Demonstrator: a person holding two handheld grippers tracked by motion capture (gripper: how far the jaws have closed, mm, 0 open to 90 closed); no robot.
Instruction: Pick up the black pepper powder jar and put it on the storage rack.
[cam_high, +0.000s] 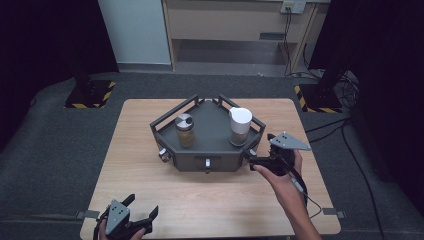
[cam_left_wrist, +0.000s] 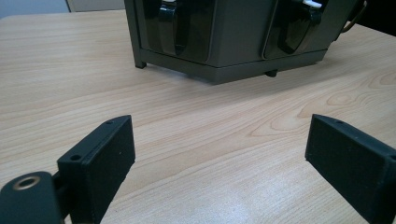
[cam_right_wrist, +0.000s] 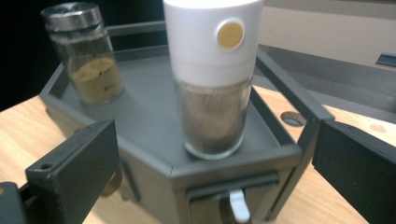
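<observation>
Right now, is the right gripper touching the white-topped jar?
Apart. The right gripper view shows the right gripper open, its jaws standing either side of the white-topped jar, with clear gaps.

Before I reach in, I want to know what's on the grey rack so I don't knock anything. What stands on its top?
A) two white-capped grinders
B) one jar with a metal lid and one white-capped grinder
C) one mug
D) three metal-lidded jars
B: the high view shows a metal-lidded jar at left and a white-capped grinder at right on the grey rack.
</observation>
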